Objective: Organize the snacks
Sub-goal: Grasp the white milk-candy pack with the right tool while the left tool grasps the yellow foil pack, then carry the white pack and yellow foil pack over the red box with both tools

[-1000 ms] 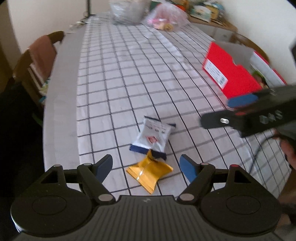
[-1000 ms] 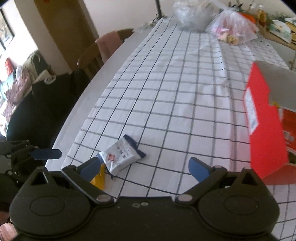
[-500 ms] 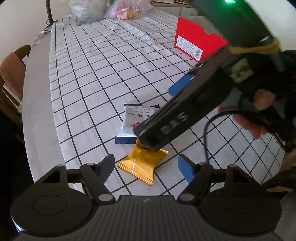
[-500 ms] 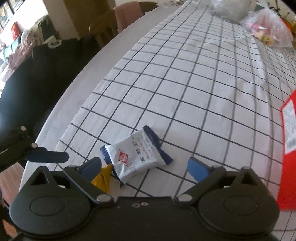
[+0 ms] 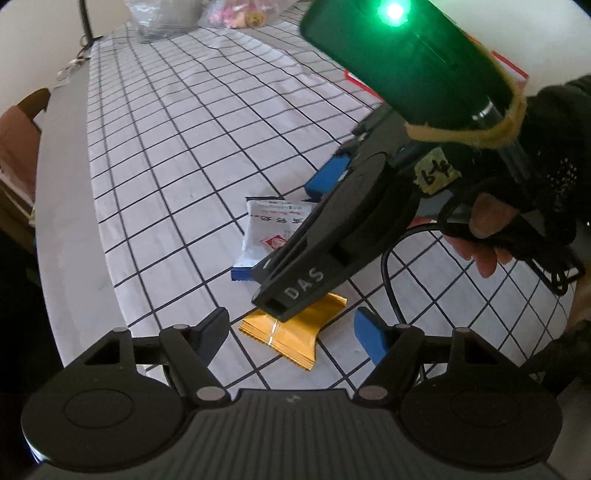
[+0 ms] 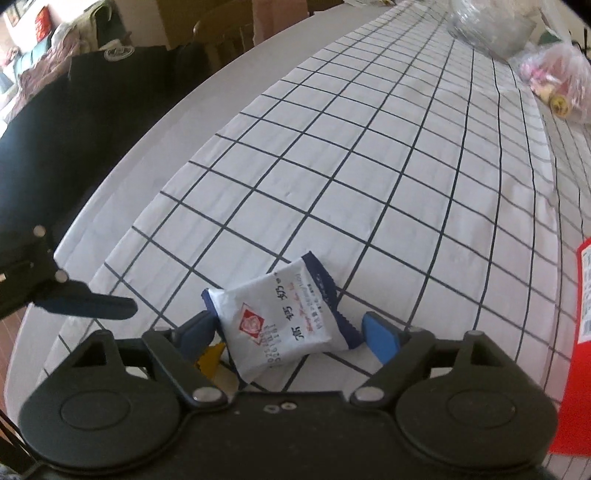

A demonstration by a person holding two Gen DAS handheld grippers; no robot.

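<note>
The right gripper (image 6: 291, 328) hung spread wide around the white snack packet (image 6: 284, 317) lying on the checked tablecloth (image 6: 369, 166), and closing might have also snagged the gold packet (image 5: 295, 332) tucked beneath, dragging both.

A white tablecloth with a dark grid pattern (image 6: 369, 155) covers most of a long grey table (image 6: 177, 122), leaving a bare strip along one edge. At the cloth's far end lie a crumpled clear plastic bag (image 6: 487, 26) and, just beside it, a translucent pink bag of small items (image 6: 557, 81). A wooden chair draped with a pinkish cloth (image 5: 18, 125) stands beside the table's bare edge.
</note>
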